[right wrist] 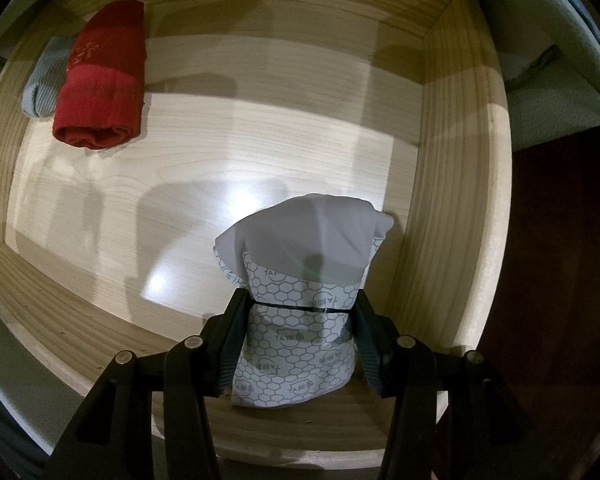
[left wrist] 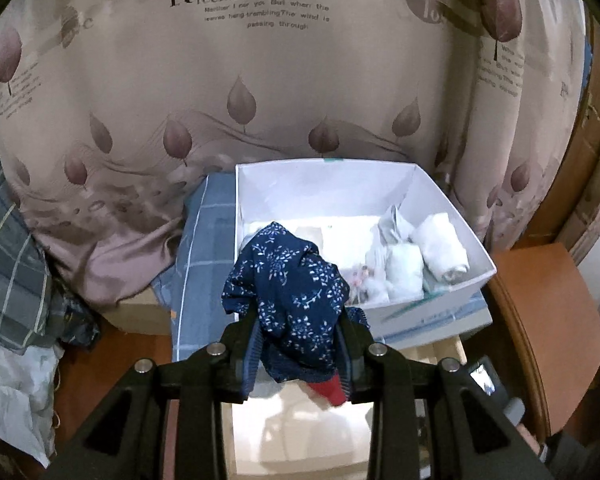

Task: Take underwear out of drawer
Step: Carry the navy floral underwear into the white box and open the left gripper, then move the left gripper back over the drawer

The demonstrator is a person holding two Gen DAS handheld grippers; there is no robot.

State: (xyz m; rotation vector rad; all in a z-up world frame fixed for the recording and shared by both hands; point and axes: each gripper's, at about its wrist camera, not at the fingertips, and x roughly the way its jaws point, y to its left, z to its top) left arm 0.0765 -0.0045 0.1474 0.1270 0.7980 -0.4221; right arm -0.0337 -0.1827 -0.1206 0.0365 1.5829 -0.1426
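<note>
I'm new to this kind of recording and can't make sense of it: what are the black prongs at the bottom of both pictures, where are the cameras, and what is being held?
The prongs are two-finger grippers that a person holds, one in each hand. Each carries a camera looking along its fingers. The left gripper is shut on a navy floral garment, lifted in front of a white box that holds rolled white items. The right gripper points down into a wooden drawer, shut on a grey roll with a honeycomb print. A red roll and a grey ribbed roll lie on the drawer floor.

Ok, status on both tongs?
Left tongs shut on navy floral underwear, above white box. Right tongs shut on grey roll in drawer. Nothing blocking.
</note>
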